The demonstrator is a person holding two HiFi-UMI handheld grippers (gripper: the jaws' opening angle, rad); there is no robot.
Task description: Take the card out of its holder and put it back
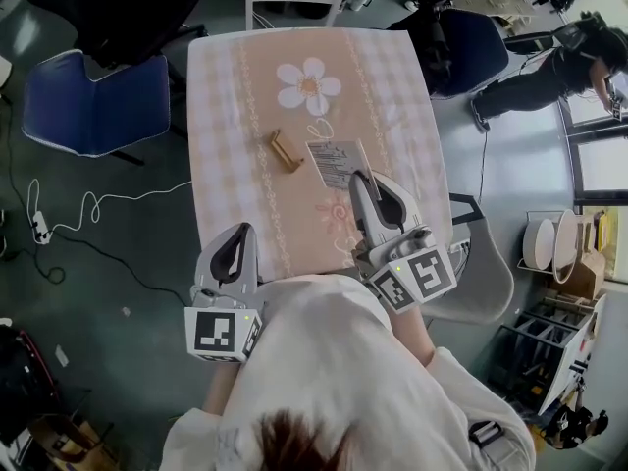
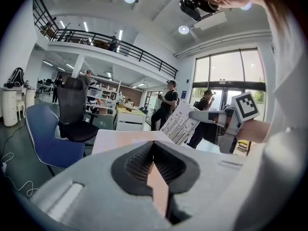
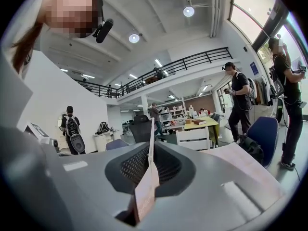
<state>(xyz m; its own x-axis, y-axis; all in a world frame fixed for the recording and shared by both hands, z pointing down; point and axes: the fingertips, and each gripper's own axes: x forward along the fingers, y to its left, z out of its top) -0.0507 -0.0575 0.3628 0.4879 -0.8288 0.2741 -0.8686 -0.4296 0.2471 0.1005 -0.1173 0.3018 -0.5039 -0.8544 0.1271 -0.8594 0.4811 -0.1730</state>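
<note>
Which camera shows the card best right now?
Head view: the card shows most of its printed face, pinched by the right tool, apart from the wooden holder. The left gripper view shows it small and tilted; the right gripper view shows only its edge between the jaws.

I see matt cloth over the counter [image 1: 226, 116], with a bare-wood holder [image 1: 287, 151] lying on it and a thin printed paper card [image 1: 337, 162] at its 3 o'clock. The left hand-held gripper [image 1: 243, 230] and right hand-held gripper [image 1: 364, 179] look like matt grey plastic, with ribbed black pads [image 2: 137, 165].

light: bright, even, ceiling spots plus window daylight | shadows: soft | gripper views: fisheye-warped, dark corners
</note>
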